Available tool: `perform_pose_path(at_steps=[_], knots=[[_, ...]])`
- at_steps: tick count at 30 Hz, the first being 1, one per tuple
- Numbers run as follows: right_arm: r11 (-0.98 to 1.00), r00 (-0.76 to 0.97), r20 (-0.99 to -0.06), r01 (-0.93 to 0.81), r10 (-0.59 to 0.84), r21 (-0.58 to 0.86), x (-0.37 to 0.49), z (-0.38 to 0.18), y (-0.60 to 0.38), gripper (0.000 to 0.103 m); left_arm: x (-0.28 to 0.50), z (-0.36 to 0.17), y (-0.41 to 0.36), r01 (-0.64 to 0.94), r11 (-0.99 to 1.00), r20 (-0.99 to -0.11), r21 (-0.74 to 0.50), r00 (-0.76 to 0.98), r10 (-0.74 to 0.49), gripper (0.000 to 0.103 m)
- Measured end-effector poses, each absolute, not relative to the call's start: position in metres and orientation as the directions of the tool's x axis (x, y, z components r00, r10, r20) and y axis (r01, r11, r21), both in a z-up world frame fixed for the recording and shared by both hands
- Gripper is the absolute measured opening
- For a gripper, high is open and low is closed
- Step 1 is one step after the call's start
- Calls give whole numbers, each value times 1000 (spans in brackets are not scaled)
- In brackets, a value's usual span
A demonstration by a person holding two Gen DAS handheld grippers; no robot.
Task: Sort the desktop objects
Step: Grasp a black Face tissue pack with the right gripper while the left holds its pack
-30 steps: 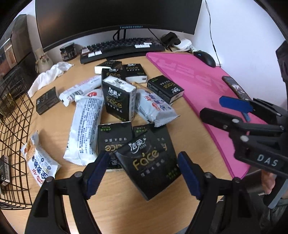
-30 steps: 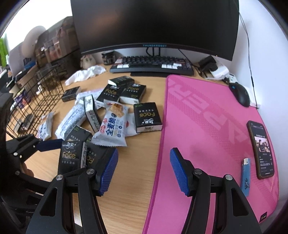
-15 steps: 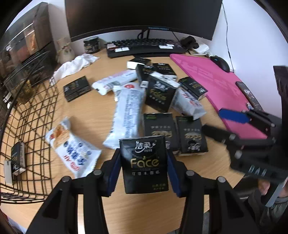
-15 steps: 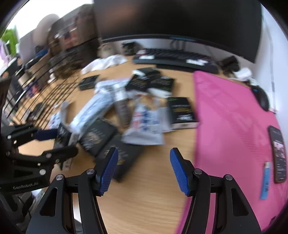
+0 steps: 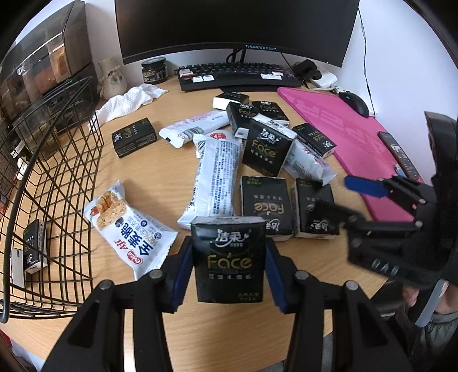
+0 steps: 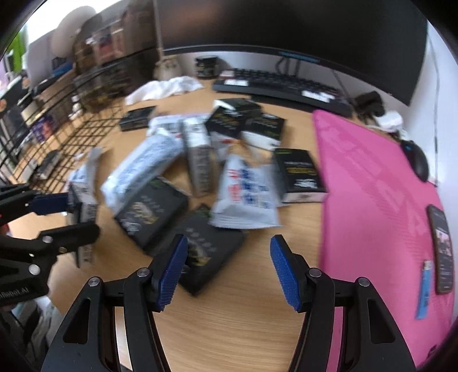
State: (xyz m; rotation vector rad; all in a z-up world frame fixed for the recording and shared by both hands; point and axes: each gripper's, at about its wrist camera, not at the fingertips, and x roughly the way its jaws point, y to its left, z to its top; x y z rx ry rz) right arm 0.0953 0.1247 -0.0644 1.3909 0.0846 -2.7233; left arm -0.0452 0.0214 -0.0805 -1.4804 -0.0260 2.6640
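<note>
My left gripper [image 5: 227, 271] is shut on a black "Face" tissue pack [image 5: 228, 259] and holds it upright above the desk's front edge. Several more black tissue packs [image 5: 264, 207] and white snack packets [image 5: 130, 233] lie scattered on the wooden desk. A black wire basket [image 5: 48, 183] stands at the left with one tissue pack [image 5: 33, 246] inside. My right gripper [image 6: 227, 270] is open and empty, above a flat black tissue pack [image 6: 204, 251]. It also shows at the right of the left wrist view [image 5: 343, 194]. The right wrist view is blurred.
A pink desk mat [image 5: 343, 126] with a phone [image 6: 442, 249] and a blue lighter [image 6: 425, 289] lies at the right. A keyboard [image 5: 237, 75], monitor [image 5: 237, 25], mouse [image 5: 355, 103], jar [image 5: 154, 70] and white cloth [image 5: 128, 101] are at the back.
My left gripper closed on the tissue pack, lifted it and swung left towards the basket. My right gripper moved left, over the pile, staying open.
</note>
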Motion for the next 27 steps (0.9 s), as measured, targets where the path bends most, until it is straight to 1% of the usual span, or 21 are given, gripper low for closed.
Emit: perform_pose_path(at_steps=[3,5,10,13,16,21,24,27], knots=[[-997,-595,-800,62,-82,56,95,-59,135,59,-47,-80,24,-78,-995,-845,-61,-527,93,53],[-993,-597,-794,81,-118,86,95,-58,131,59,-47,-79,25,-82,-995,-844,-59,-528,94,53],[-993,-592,-797,88,-120,84,90,-72,108,60,-48,-78,22,-74,-996,-844,-59,-529,89,53],[-994,-614,-782,88,-109,69,90,-75,103,65,-47,-77,20,-72,-996,-844,-60,-529,89,53],[-992,-609,-785,107,-115,62,89,-75,107,66,-45,-76,19,-73,-995,-842,-61,-533,91,53],[-996,-588,-806,91,-71,21,92,-71,125,66,-45,-76,18,-71,-996,-840,-60,-535,89,53],[-999,-582,-813,48,-26,-2,96,-67,139,66,-45,-74,20,-76,-995,-838,-59,-538,91,53],[-999,-587,-809,3,-30,35,99,-61,149,66,-46,-74,25,-88,-994,-838,-57,-537,96,53]])
